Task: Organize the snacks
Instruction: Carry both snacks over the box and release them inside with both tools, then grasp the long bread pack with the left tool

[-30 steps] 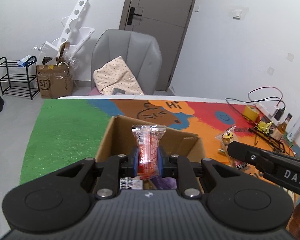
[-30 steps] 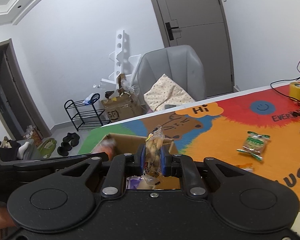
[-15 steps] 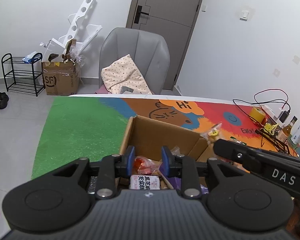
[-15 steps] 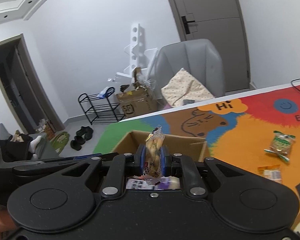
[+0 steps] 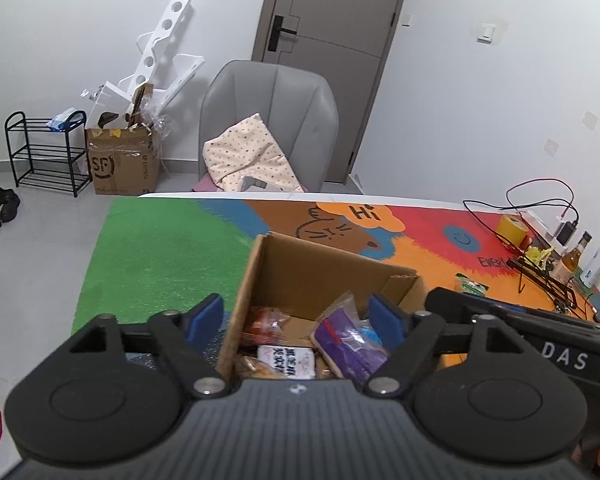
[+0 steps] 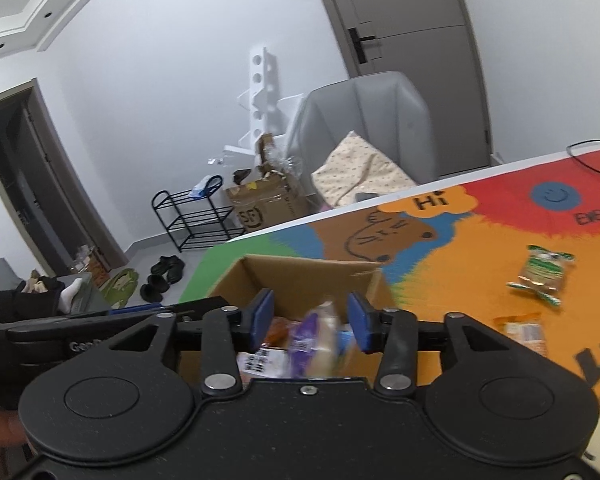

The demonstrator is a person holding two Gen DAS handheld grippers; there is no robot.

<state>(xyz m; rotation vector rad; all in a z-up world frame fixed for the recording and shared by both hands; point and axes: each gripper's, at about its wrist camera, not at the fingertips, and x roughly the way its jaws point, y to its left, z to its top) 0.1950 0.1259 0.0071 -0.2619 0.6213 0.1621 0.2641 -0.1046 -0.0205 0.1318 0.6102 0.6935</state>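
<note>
Both claws, left claw [image 5: 296,316] and right claw [image 6: 310,316], are opening empty over the open brown cardboard box [image 5: 324,264] (blurred pale packet [image 6: 326,336] dropping in), so each should lift clear before the next pickup.

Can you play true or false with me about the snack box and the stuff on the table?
1. The cardboard box has snacks inside. True.
2. The left gripper is squeezing a packet. False: its jaws are opening, with nothing between them.
3. A green snack packet lies on the mat, outside the box. True.
4. The box is closed with tape. False: it is open on top.
5. A purple packet is in the box. True.
</note>
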